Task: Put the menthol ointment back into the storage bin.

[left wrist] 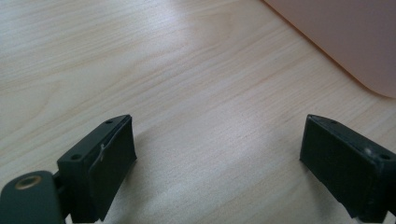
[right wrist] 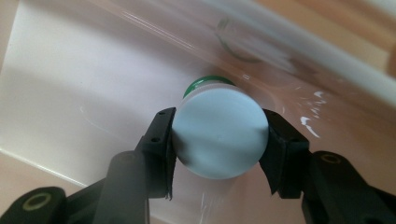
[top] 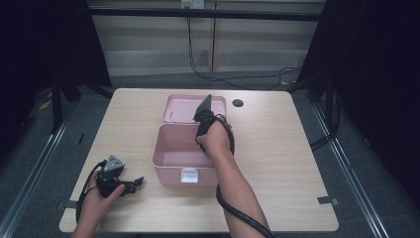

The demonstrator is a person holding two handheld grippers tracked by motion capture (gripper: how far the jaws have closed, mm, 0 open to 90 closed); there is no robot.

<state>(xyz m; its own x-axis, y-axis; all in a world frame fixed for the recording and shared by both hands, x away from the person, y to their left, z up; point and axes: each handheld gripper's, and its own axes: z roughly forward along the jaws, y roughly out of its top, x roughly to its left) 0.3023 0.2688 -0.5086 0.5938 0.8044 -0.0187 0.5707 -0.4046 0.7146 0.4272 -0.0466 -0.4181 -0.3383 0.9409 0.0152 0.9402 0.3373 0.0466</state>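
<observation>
My right gripper [right wrist: 217, 135] is shut on a white round container [right wrist: 219, 154], seen end-on, with a green part [right wrist: 205, 83] at its far end. It hangs inside the open pink box [top: 168, 171], close to the glossy pink floor and wall. In the high view the right hand [top: 215, 141] reaches down over the box's right half and hides the container. My left gripper [top: 137, 182] rests low on the table to the left of the box, in the left hand. Its fingers [left wrist: 109, 163] stand wide apart with only bare wood between them, so it is open.
The box's lid [top: 178, 106] lies folded back behind it, and a white latch [top: 189, 175] sits on the front wall. A corner of the pink box [left wrist: 355, 42] shows ahead of the left gripper. The wooden table [top: 287, 163] has a small dark hole [top: 237, 103] near its far edge.
</observation>
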